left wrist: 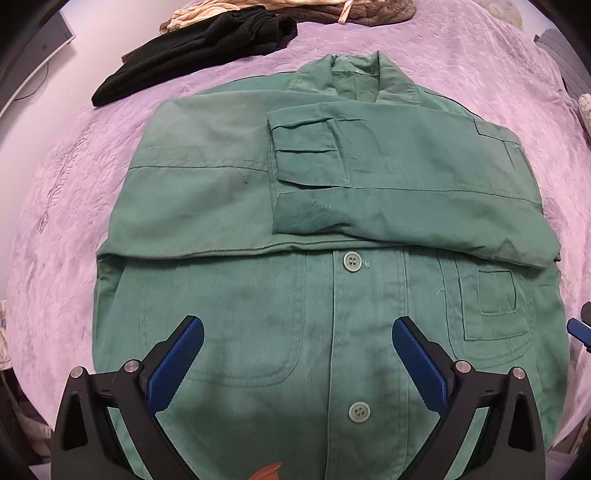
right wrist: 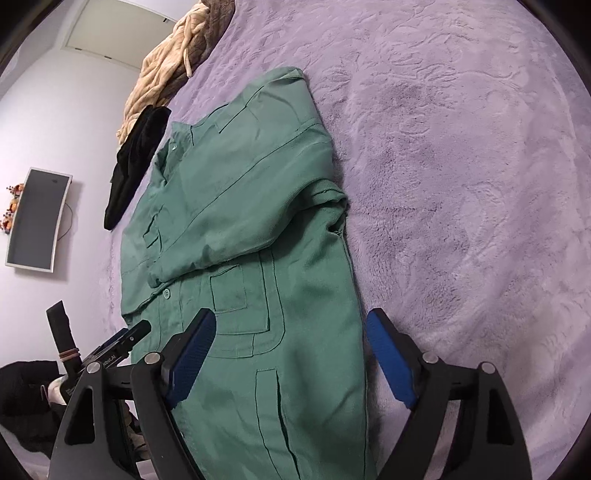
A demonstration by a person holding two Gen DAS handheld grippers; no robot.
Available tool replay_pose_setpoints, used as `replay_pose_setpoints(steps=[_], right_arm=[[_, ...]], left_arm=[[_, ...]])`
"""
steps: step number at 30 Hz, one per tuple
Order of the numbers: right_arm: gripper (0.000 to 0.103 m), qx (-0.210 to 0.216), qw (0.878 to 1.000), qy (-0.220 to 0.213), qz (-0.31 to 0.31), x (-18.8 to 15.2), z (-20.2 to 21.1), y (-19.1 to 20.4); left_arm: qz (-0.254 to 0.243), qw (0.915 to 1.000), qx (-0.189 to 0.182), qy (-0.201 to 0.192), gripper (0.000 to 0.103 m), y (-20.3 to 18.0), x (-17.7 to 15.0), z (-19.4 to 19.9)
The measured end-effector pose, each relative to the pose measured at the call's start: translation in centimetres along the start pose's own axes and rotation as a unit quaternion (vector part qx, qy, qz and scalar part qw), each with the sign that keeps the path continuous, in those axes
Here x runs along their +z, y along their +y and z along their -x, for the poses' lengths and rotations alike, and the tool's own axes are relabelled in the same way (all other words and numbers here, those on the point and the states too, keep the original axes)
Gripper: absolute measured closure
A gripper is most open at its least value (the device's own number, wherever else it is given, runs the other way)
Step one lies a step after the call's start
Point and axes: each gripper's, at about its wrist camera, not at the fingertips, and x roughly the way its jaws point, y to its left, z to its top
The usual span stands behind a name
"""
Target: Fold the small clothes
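Note:
A green button-up jacket (left wrist: 314, 221) lies front-up on the purple bedspread, collar away from me, both sleeves folded across its chest. My left gripper (left wrist: 297, 345) is open and empty, hovering over the button placket near the hem. My right gripper (right wrist: 291, 343) is open and empty above the jacket's right side (right wrist: 258, 258), near its edge by the lower pocket. Its blue tip (left wrist: 580, 328) shows at the right edge of the left wrist view. The left gripper (right wrist: 125, 343) shows at the lower left of the right wrist view.
A black garment (left wrist: 192, 48) and a beige and brown pile (left wrist: 295, 9) lie at the far side of the purple bedspread (right wrist: 461, 166). A monitor (right wrist: 37, 218) hangs on the wall to the left. Dark items (right wrist: 26, 402) lie beside the bed.

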Motion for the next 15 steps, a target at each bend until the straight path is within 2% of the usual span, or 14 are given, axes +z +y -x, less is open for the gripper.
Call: replay_pose_setpoints(steps=[1, 2, 8, 15], right_arm=[[0.005, 0.004, 1.000, 0.003, -0.001, -0.2, -0.1, 0.0], [0.000, 0.009, 1.000, 0.003, -0.002, -0.3, -0.1, 0.0], [0.000, 0.019, 1.000, 0.016, 0.001, -1.6, -0.5, 0.5], [0.000, 0.019, 1.000, -0.001, -0.015, -3.6, 0.0, 0.9]], left_arm=[[0.002, 1.0000, 0.001, 0.001, 0.001, 0.1, -0.3, 0.2], [0.003, 1.0000, 0.002, 0.001, 0.001, 0.1, -0.4, 0.3], [0.010, 0.9999, 0.000, 0.005, 0.001, 0.7, -2.0, 0.9], [0.013, 0.9998, -0.014, 0.011, 0.001, 1.9, -4.1, 0.3]])
